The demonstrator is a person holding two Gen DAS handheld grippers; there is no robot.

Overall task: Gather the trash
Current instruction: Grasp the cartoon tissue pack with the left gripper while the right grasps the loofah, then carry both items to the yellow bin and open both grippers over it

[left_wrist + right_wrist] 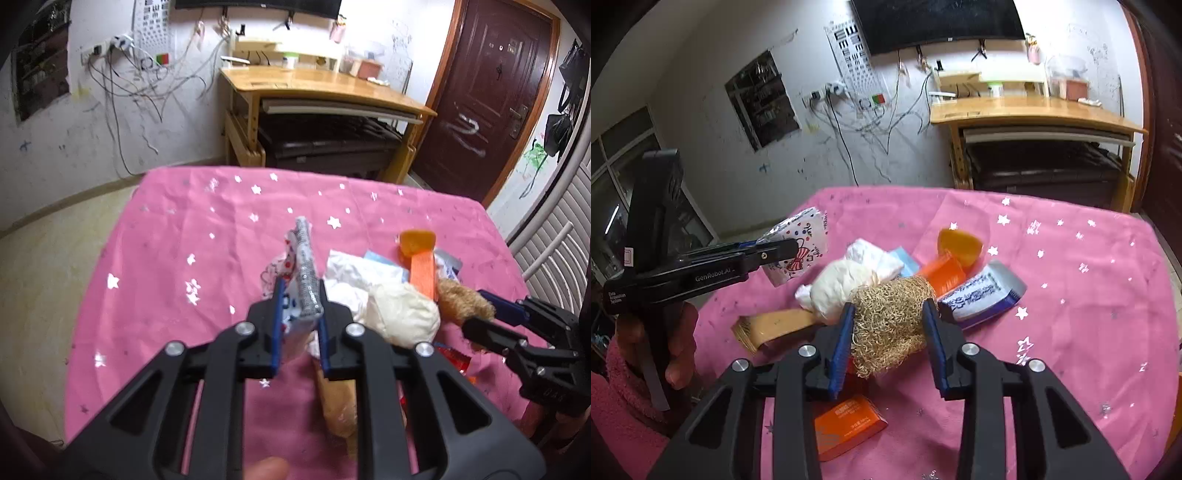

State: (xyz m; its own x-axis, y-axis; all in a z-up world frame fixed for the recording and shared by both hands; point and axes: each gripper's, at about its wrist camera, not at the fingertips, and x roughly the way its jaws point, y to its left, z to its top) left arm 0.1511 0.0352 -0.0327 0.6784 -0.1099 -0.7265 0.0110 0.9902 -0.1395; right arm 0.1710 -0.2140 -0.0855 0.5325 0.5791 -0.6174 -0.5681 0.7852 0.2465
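My left gripper (300, 295) is shut on a white patterned plastic bag (304, 266) and holds it above the pink tablecloth (184, 240); the bag also shows in the right wrist view (801, 247). My right gripper (889, 314) is shut on a tan loofah scrub (890, 325), also seen in the left wrist view (463, 301). A trash pile lies beneath: a cream wad (842, 288), crumpled white tissue (873, 256), orange wrappers (945, 275), an orange wedge (960, 242), a purple-and-silver packet (982, 295).
An orange packet (847, 424) lies under my right gripper. A tan cardboard strip (772, 326) lies at the pile's left. A wooden desk (321, 88) and a brown door (491, 99) stand beyond the table. A white radiator (554, 251) is at the right.
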